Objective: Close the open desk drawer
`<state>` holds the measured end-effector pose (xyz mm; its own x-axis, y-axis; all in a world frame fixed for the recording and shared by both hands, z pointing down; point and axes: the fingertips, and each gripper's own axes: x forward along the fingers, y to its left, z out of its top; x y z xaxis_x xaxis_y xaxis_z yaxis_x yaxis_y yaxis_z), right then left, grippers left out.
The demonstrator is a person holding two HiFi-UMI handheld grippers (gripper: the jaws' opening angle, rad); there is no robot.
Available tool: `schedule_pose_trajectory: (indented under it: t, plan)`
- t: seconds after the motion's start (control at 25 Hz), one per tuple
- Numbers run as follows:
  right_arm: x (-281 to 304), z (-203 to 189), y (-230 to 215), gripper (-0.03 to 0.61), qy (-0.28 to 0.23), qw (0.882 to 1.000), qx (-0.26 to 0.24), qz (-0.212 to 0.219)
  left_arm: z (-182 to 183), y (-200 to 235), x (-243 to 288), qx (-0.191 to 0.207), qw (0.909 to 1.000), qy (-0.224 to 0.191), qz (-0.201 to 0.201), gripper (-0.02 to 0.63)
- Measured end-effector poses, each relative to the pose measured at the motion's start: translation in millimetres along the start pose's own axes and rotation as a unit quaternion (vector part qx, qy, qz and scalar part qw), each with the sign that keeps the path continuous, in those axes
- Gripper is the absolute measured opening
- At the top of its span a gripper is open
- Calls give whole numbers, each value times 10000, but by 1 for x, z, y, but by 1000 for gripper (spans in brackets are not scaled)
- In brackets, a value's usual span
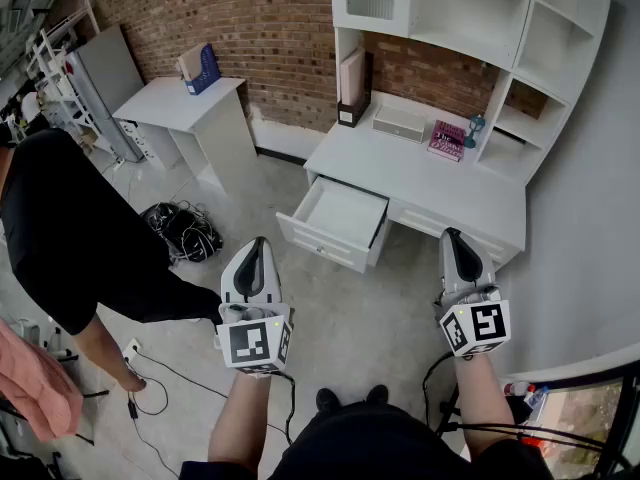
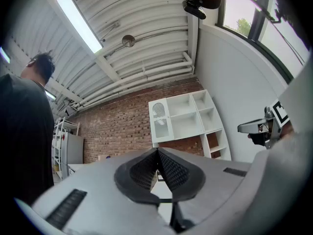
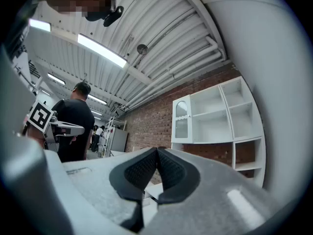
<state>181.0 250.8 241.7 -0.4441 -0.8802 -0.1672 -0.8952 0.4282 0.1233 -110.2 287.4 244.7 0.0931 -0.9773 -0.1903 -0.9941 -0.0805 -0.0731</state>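
**Table**: white and long, set in a corner against a brick wall. A white shelf unit rises from the table's back edge, its compartments mostly bare.

**Drawer**: white, at the table's left end as the holder faces it. It is pulled well out from the table's front, and its inside looks bare. Nothing touches it.

**Left tongs**: held in the person's left hand, out on the floor side of the table and apart from it. They sit just short of the drawer's front, tip toward it. The jaws are pressed together, pad against pad, with nothing between them.

**Right tongs**: held in the person's right hand before the table's right half. From the head camera the tip overlaps the table's front edge, and contact cannot be judged. The jaws are closed tight and empty.

**On the table, along its back, left to right:**
- an upright folder
- a low white box
- a pink box
- a small teal object, too small to tell what it is

**Left of the table:**
- a small table, white, against the same wall, carrying a blue item
- a tangle of cables on the floor, nearer the table than the bystander
- a bystander in black, well apart from the table
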Motion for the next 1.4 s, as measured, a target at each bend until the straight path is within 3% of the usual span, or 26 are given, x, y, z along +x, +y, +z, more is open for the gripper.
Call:
schedule_pose_trajectory:
  t: [0.48, 0.52, 0.6, 0.64, 0.76, 0.8, 1.12, 1.4]
  plan:
    - [0, -4, -1, 3, -130, 9997, 173, -125, -3, 6, -2, -45, 10000, -17, 47, -2]
    - [0, -3, -1, 10, -145, 9996, 193, -160, -3, 8, -4, -62, 9999, -65, 70, -2]
    - [1, -4, 0, 85, -114, 9995, 231, -205, -1, 13, -8, -75, 9998, -152, 100, 0]
    - [3, -5, 0, 116, -93, 9994, 249, -215, 0, 14, -9, -61, 9998, -169, 79, 13]
    - [7, -6, 4, 172, -58, 9994, 266, -204, -3, 14, -9, -23, 9998, -150, -98, 230]
    - [9, -8, 6, 190, -53, 9994, 274, -201, -6, 15, -9, -24, 9998, -148, -158, 253]
    - [21, -18, 30, 219, 22, 9992, 294, -257, -34, 40, -18, -109, 9995, 71, -270, 264]
    - [30, -43, 46, 219, 293, 9991, 200, -216, -97, 53, -14, -360, 9968, 623, -341, 264]
